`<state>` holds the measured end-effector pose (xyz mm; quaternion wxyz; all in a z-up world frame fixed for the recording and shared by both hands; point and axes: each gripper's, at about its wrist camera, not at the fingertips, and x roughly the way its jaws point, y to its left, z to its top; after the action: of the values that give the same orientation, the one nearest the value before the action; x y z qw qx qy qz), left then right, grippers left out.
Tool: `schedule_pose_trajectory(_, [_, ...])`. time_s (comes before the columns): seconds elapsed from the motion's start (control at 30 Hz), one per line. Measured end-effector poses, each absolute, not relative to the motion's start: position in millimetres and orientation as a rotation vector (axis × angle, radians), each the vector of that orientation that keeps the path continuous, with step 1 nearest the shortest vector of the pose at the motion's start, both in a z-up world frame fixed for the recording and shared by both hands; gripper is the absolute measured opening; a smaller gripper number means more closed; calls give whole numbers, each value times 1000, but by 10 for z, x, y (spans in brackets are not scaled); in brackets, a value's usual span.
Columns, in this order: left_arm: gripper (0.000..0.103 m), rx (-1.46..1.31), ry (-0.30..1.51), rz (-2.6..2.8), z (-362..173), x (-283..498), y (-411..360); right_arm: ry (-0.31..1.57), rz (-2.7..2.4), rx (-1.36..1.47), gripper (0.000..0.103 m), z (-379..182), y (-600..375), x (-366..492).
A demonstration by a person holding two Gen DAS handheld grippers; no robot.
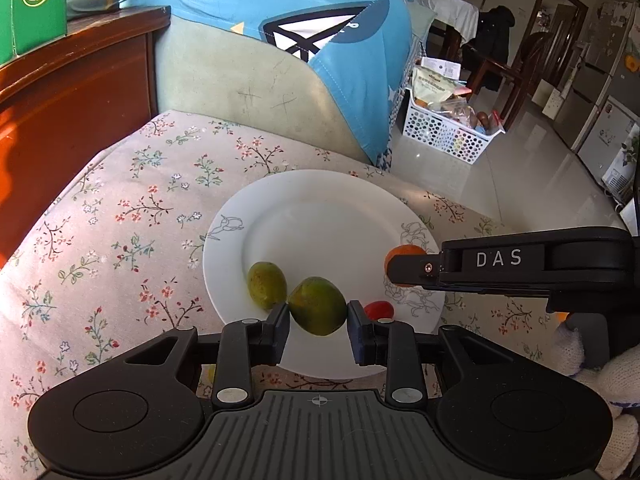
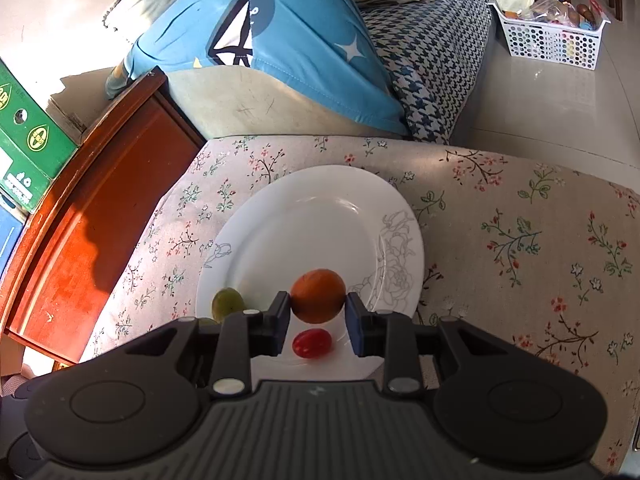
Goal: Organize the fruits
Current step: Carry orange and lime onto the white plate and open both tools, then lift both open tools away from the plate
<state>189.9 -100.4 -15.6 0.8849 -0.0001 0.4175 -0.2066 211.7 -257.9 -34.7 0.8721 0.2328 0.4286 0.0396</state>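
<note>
Two fruits are held over the white plate [image 1: 320, 208] at once. Left to right: a green fruit [image 1: 267, 285] lies on the plate's left side; the left gripper [image 1: 318, 314] pinches a green-orange fruit [image 1: 318, 306] just above the plate; a red tomato [image 2: 312, 343] lies under the right gripper [image 2: 318, 306], which clamps an orange fruit [image 2: 318, 295]. Risks: round fruit may roll off the shallow rim onto the floral cushion [image 1: 120, 220], or the orange lands on the tomato. Both grippers crowd each other. A wooden cabinet [image 1: 72, 92] and a white basket [image 1: 448, 130] stand well apart.
</note>
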Motion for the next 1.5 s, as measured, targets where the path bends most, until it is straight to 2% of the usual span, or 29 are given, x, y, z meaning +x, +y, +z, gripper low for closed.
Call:
schedule_pose_trajectory(0.4, [31,3,870,-445,-192,1962,-1059,891,66,528,33,-405,-2615,2215])
schedule_pose_trajectory(0.47, [37,-9,865,-443,-153,1957,-1040,883,66,536,34,-389,-2634,2207])
schedule_pose_trajectory(0.53, [55,-21,865,-438,-119,1957,-1010,871,61,529,41,-363,-2640,2198])
schedule_pose_trajectory(0.6, [61,-40,865,-423,-82,1969,-965,859,50,513,49,-329,-2636,2192])
schedule_pose_trajectory(0.63, [61,-51,868,-416,-68,1973,-938,853,45,506,52,-311,-2635,2184])
schedule_pose_trajectory(0.87, [61,-120,853,-390,132,1913,-699,829,61,449,56,-163,-2533,2136])
schedule_pose_trajectory(0.93, [67,-107,843,-369,192,1868,-656,825,79,435,56,-127,-2492,2100])
schedule_pose_trajectory(1.1, [75,-167,850,-334,243,1761,-457,803,105,440,56,-79,-2400,1953])
schedule_pose_trajectory(1.5, [75,-170,845,-187,263,1335,5,806,129,449,58,-95,-2242,1543])
